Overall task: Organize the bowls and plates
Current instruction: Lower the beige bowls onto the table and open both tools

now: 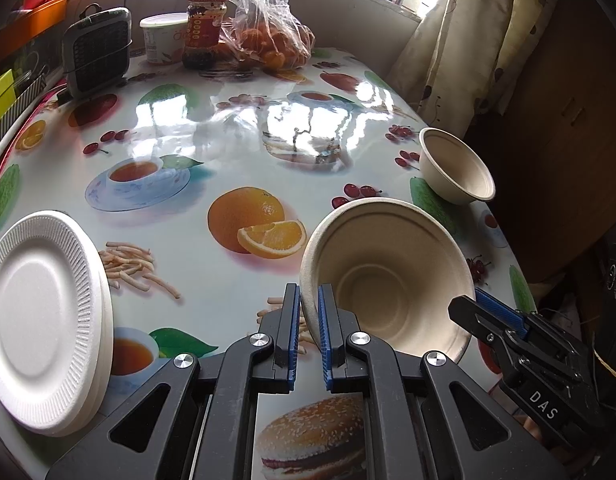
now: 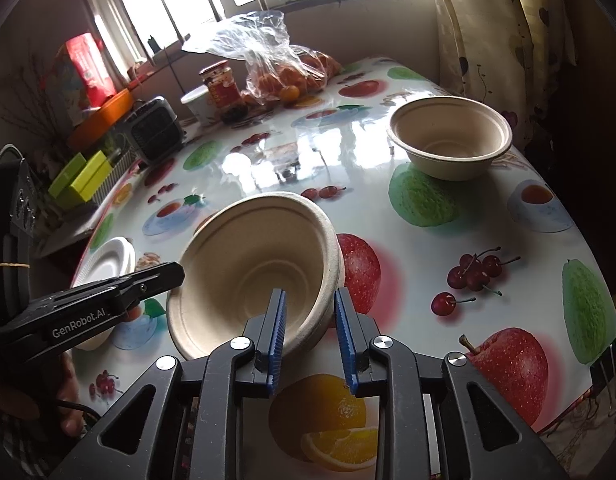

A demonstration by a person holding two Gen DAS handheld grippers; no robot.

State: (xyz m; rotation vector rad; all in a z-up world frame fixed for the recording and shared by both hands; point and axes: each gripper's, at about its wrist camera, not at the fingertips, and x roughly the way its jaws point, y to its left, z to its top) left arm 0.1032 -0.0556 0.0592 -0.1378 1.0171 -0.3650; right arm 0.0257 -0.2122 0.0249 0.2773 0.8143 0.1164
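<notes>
1. Beige pulp bowl (image 1: 388, 276), the near one, is tipped on its side over the fruit-print tablecloth (image 1: 227, 152), mouth turned toward the cameras; it is carried by its rim, which is likely why it hangs tilted
2. The left gripper (image 1: 309, 312) has its jaws pinching the bowl's left rim wall, one blue pad inside and one outside, so this grip appears to bear the bowl
3. The right gripper (image 2: 311, 316) straddles the opposite rim with its jaws slightly spread; a gap shows beside the right pad, so I judge it is not clamping
4. A second beige bowl (image 2: 452, 140) sits upright near the table's far right edge, well apart, the probable place to nest the held one
5. White foam plates (image 1: 43, 320) lie stacked at the left edge, seemingly already sorted
</notes>
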